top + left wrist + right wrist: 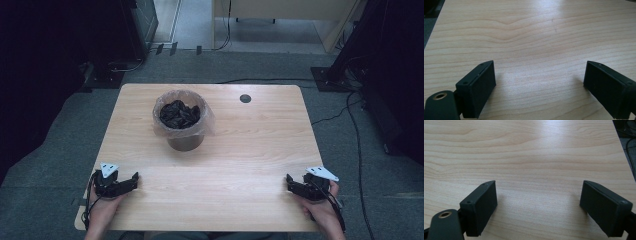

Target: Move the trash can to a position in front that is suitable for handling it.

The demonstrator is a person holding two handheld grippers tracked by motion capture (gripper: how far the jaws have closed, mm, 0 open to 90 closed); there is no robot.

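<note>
Wooden table [250,150], lined bin [181,120] w/ black scraps center-top. Left gripper [131,181] & right gripper [292,183] released, empty, bottom corners. Prob start pose; next: reach to bin.

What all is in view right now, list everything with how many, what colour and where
bin: one, brown, far middle of the table, lined with a bag
bin liner: one, clear plastic, folded over the bin's rim
crumpled material: a black heap inside the bin
table: one, light wood
cable hole: one, dark, round, far right of the tabletop
floor cables: several, black, on the grey carpet at right
left gripper: one, black, near left edge, jaws open, holding nothing
right gripper: one, black, near right edge, jaws open, holding nothing
hands: two, at the near edge
</note>
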